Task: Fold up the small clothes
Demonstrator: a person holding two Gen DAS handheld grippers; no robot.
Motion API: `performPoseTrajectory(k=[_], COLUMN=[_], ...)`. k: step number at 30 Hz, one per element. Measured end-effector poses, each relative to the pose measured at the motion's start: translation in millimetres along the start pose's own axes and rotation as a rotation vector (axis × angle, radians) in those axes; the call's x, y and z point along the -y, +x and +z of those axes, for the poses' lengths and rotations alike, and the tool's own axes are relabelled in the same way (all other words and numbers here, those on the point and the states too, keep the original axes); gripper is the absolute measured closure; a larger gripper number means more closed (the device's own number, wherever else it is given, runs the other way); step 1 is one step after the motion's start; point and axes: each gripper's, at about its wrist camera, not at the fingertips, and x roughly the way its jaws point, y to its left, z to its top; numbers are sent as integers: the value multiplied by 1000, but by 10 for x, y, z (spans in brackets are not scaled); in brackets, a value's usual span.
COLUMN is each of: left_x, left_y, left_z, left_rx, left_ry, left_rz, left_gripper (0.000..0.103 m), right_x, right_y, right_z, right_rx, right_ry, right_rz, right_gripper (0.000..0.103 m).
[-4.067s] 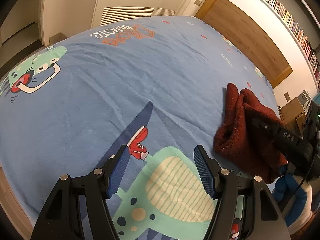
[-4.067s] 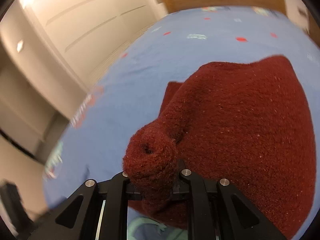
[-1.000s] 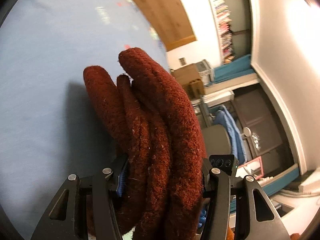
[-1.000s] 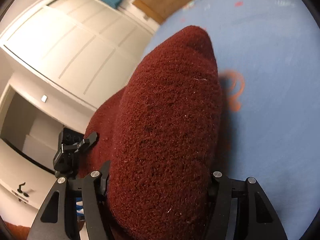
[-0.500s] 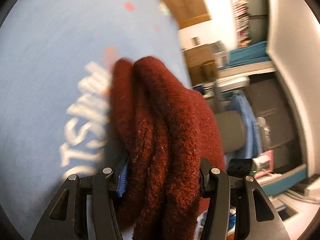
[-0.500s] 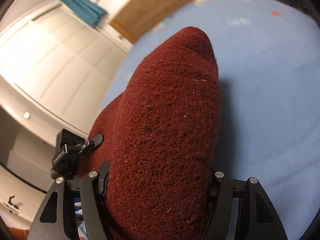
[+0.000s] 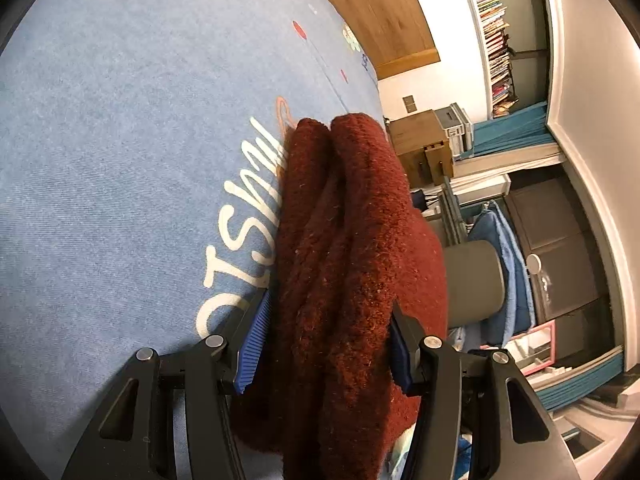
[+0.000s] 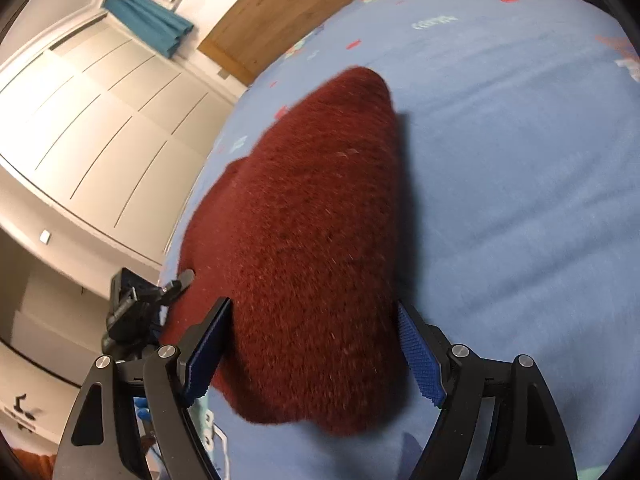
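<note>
The near end of the dark red fuzzy knit garment (image 7: pixel 344 264) is cut off below both views. White script on the blue bedsheet (image 7: pixel 120 128) is half covered — unreadable. The left gripper (image 7: pixel 326 344) pinches the thick folded layers between its ribbed blue pads. The right gripper (image 8: pixel 312 356) stands wide — its pads flank the bundle lying on the sheet; contact is unclear.

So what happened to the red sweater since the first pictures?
The left gripper, empty at first, took hold of the folded red sweater; both grippers carried it over the blue bed cover and laid it by the white letters. The right gripper has just opened and let go. The left one still pinches it. The sweater stays bundled.
</note>
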Motion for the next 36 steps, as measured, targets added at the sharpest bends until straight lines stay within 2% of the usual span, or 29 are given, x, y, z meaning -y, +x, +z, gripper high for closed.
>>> performPoseTrajectory(k=[5,10,17,21,24,28,32,36], left_x=[177,319,643,864,1087,1411,1601,1792], left_y=[59,99,-275,-543,-747,-968,-1057,-1096], left_z=[-72,-160,-364,-493,-700,-1163,-1589,-2002], left_rx=[5,16,115,169,216,264,296,338], left_ry=[13,-5,7,36,87,176,225,283], left_rz=[73,138,245,331,403,475,540,595], left_gripper=[52,48,49,49,49,47,45,35], right_x=[-98,5,-299,-557,-742,-990,-1281,-1507], right_y=[-184,-235,-409,-567,-692,-850,-1056,-1285], right_z=[-21,-133,-207,-336,-468,-646,-781,-906], right_rx=[34,7,11,41,64,96,136,177], right_ry=[-1,-4,-71,-99,-123,-154,-187,-217], right_rz=[-16,-115,-238,-240,-249,-280,-299,-319], right_gripper=[21,21,21,21,21,21,21,21])
